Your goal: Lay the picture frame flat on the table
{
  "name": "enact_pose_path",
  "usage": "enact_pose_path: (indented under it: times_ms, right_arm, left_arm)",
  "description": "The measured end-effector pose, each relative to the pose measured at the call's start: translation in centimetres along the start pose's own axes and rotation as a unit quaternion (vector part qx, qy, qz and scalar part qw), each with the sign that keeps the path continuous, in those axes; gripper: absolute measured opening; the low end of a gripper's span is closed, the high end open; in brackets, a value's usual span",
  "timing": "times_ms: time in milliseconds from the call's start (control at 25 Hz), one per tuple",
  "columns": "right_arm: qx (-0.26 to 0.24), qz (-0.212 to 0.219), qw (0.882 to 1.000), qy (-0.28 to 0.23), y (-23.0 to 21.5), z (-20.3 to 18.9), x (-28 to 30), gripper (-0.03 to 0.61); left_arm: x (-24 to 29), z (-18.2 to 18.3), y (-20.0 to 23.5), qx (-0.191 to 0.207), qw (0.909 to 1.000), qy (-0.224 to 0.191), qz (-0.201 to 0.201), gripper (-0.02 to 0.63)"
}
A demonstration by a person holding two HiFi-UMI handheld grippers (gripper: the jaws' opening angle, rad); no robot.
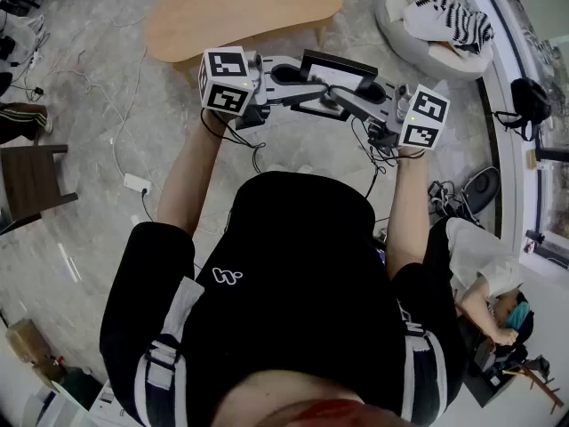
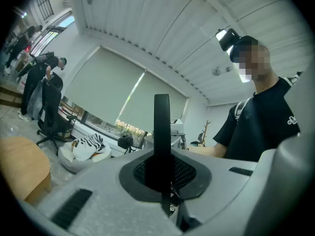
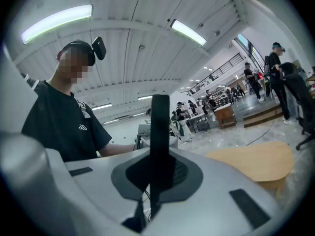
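A white beanbag [image 1: 391, 16] sits on grey marble floor [image 1: 89, 203] beneath ceiling strip lights [image 3: 56, 21].

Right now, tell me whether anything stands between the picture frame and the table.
Nothing visible does. The picture frame, clamped by the left gripper and the right gripper, hangs in front of the wooden table, whose visible top lies bare.
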State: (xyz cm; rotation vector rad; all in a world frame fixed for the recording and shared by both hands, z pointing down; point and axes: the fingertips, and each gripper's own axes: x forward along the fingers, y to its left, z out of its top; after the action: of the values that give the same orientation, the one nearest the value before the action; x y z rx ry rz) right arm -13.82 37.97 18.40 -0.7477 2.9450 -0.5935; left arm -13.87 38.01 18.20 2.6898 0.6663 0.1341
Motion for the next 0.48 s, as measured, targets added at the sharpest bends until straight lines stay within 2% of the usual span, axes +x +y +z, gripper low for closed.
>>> enact_pose_path:
  times_ms: [480]
  right_arm:
    - [0.016, -0.025, 1.000, -0.011, -0.8, -1.1, -0.3, 0.018]
  left_arm:
    - [0.3, -1.1, 0.8, -0.031, 0.9995, -0.008, 0.006, 0.017]
